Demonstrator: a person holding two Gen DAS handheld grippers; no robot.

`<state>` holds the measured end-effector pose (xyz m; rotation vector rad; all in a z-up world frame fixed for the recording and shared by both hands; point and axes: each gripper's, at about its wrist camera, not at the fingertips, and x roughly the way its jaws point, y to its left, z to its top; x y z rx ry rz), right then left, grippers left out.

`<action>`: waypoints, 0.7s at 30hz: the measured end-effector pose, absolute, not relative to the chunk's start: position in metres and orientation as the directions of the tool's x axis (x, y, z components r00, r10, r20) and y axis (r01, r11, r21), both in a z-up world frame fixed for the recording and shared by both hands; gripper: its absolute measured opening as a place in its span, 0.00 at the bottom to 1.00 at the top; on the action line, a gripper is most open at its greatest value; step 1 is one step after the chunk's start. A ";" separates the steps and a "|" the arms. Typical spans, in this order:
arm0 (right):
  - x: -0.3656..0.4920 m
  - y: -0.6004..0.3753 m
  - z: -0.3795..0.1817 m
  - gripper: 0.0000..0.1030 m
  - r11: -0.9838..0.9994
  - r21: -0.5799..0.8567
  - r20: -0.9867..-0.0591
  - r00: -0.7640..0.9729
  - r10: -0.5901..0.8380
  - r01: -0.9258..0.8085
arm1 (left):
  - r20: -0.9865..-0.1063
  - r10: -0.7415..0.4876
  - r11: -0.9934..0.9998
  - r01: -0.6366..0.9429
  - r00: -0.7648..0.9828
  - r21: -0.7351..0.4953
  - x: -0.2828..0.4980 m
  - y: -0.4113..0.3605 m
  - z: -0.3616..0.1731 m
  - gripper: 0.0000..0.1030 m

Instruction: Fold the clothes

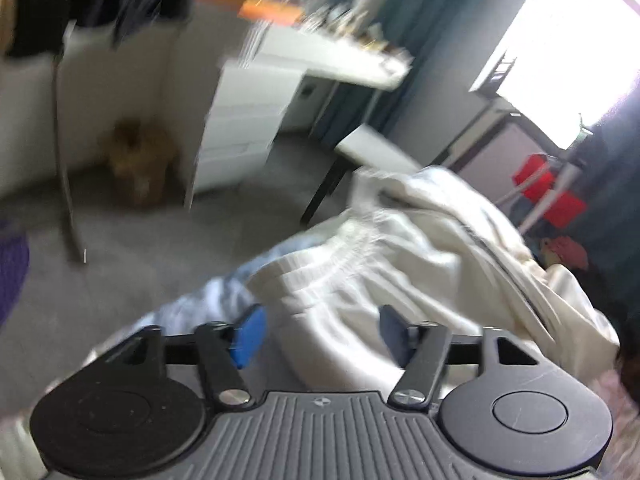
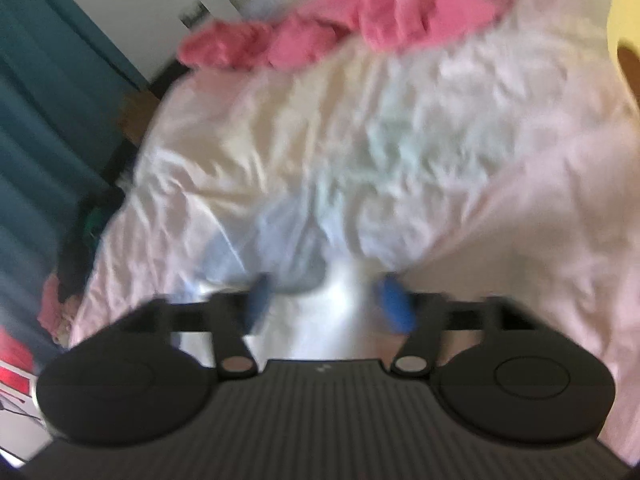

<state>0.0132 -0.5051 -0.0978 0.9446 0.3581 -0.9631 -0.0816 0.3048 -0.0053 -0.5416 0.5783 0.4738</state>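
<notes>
The left gripper (image 1: 320,334) is shown with its blue pads (image 1: 250,334) spread wide over a cream-white garment (image 1: 400,248), whose gathered, elastic-looking band lies just beyond the fingers; nothing is pinched. The right gripper (image 2: 330,302) is likewise spread wide, a fold of white cloth (image 2: 344,308) lying between its pads without being pressed; whether this is the same garment cannot be told. The garment is heaped at the edge of a bed covered by a pale pink sheet (image 2: 520,208), with a pink garment (image 2: 340,32) lying well apart at the far side. Both views are blurred. The step in hand is judged to be a re-grip. It is best done if the band is taken at its two ends, single layers are pinched, and the cloth is drawn taut before it is laid flat on the bare sheet.
</notes>
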 end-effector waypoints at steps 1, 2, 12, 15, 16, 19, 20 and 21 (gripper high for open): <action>0.015 -0.500 -0.090 0.76 0.262 0.521 -0.614 0.570 -0.546 0.812 | -0.595 0.270 0.786 -0.530 0.757 -0.318 -0.079 0.291 0.003 0.68; 0.017 -0.494 -0.083 0.76 0.296 0.520 -0.589 0.587 -0.556 0.801 | -0.574 0.264 0.812 -0.500 0.775 -0.301 -0.074 0.278 0.011 0.70; 0.062 -0.356 -0.047 0.75 0.789 0.420 -0.390 0.875 -0.288 0.447 | -0.486 -0.028 0.979 -0.074 0.874 -0.189 0.049 0.086 0.021 0.81; 0.076 -0.337 -0.056 0.75 0.827 0.420 -0.401 0.894 -0.200 0.373 | -0.472 -0.040 0.991 -0.026 0.881 -0.133 0.096 0.035 0.006 0.84; 0.081 -0.334 -0.060 0.75 0.836 0.411 -0.409 0.893 -0.188 0.364 | -0.466 -0.030 0.994 -0.022 0.884 -0.106 0.112 0.019 0.003 0.84; 0.097 -0.332 -0.071 0.75 0.852 0.388 -0.434 0.885 -0.168 0.352 | -0.445 0.011 1.000 -0.019 0.895 -0.014 0.166 -0.025 -0.002 0.84; 0.103 -0.334 -0.075 0.75 0.846 0.396 -0.443 0.881 -0.165 0.357 | -0.443 0.024 1.000 -0.022 0.896 0.010 0.184 -0.038 -0.001 0.84; 0.108 -0.336 -0.080 0.75 0.838 0.406 -0.451 0.878 -0.162 0.364 | -0.436 0.033 0.999 -0.024 0.899 0.027 0.201 -0.051 -0.002 0.84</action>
